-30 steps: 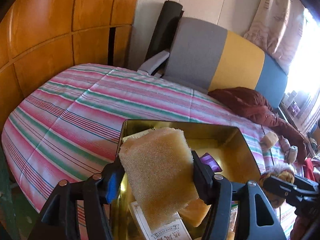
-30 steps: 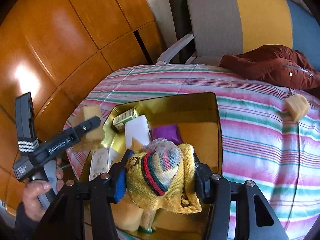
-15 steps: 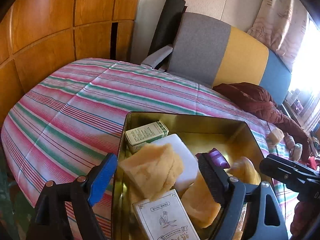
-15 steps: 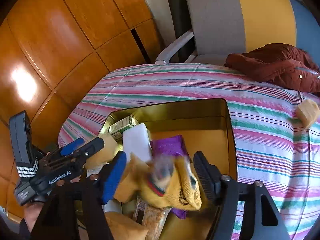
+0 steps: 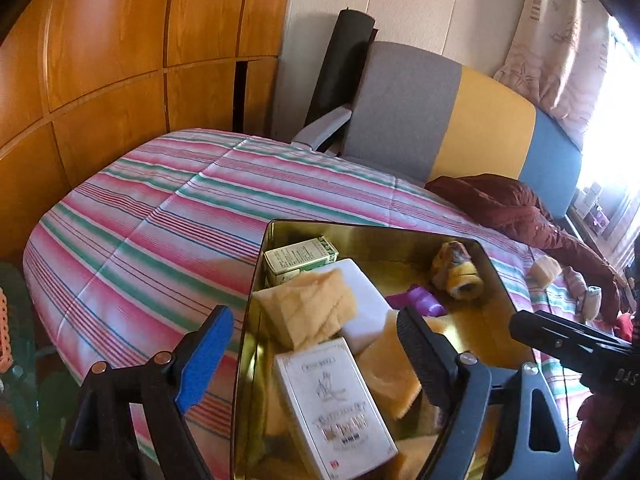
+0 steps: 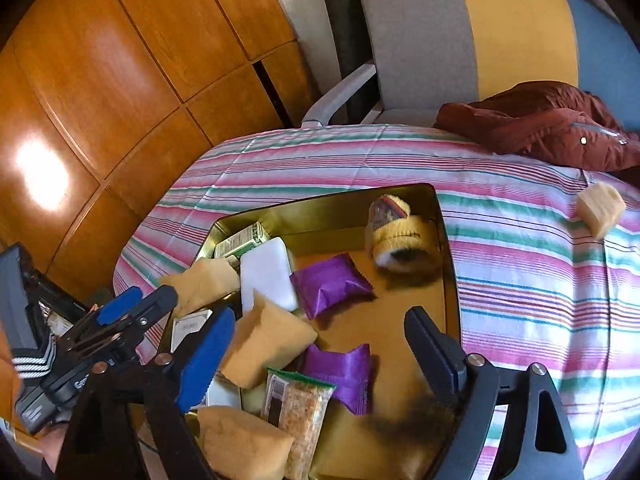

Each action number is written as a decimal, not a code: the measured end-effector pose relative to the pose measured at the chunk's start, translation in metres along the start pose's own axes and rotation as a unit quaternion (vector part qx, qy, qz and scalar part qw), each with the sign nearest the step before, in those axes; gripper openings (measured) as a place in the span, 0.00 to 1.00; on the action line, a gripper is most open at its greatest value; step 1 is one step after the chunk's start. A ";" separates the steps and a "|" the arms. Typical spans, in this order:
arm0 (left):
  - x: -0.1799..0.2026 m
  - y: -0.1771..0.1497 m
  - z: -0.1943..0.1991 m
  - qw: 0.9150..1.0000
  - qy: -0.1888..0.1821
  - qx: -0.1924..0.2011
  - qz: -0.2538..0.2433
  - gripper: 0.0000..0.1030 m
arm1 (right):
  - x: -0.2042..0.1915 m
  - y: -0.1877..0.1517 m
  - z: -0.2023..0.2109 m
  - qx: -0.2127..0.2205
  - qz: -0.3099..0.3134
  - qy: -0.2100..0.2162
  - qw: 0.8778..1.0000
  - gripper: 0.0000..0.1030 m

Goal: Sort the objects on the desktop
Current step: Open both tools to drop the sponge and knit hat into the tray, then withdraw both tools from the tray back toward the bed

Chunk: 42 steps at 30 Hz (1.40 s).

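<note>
A gold metal tin (image 5: 372, 230) (image 6: 450, 248) sits on the striped cloth. It holds several yellow sponges, a white block (image 6: 266, 274), a green box (image 5: 300, 258), purple packets (image 6: 330, 282), a snack bar (image 6: 298, 412) and a white card box (image 5: 334, 404). A yellow knitted sock toy (image 6: 400, 238) (image 5: 456, 274) lies in the tin's far right corner. A yellow sponge (image 5: 306, 312) lies at the tin's left side. My left gripper (image 5: 314, 340) is open and empty above the tin's near left. My right gripper (image 6: 320, 340) is open and empty above the tin's near side.
One yellow sponge (image 6: 600, 208) lies loose on the striped cloth (image 6: 520, 240) to the right of the tin. A dark red jacket (image 6: 548, 124) lies at the far right edge, in front of a grey, yellow and blue chair (image 5: 440, 112). Wood panelling (image 5: 100, 60) stands to the left.
My left gripper opened and dropped its yellow sponge into the tin. My right gripper opened and let go of the sock toy, which now lies in the tin's far right corner.
</note>
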<state>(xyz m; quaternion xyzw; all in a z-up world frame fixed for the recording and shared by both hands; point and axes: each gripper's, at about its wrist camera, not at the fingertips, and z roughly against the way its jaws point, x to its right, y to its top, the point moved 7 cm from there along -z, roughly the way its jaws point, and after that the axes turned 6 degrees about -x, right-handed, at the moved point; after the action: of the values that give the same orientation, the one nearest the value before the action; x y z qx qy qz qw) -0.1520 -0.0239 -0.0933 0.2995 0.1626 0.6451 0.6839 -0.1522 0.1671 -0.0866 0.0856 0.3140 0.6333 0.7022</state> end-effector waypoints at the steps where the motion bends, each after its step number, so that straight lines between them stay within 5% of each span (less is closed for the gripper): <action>1: 0.002 -0.001 0.003 1.000 -0.001 0.000 -0.001 0.83 | -0.001 -0.001 0.002 0.001 0.000 0.000 1.000 0.87; 22: 0.052 -0.039 0.050 0.997 -0.011 0.012 -0.074 0.83 | 0.012 -0.043 0.045 0.027 0.001 -0.037 0.999 0.93; 42: 0.146 -0.081 0.049 0.981 -0.055 -0.021 -0.184 0.83 | 0.128 -0.088 0.092 0.030 -0.086 -0.122 0.988 0.97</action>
<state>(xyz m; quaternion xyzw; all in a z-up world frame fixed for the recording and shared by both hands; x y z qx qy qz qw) -0.0422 0.1108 -0.0822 0.2850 0.1636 0.4943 0.8048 -0.0277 0.2977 -0.1022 0.1562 0.2512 0.5458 0.7840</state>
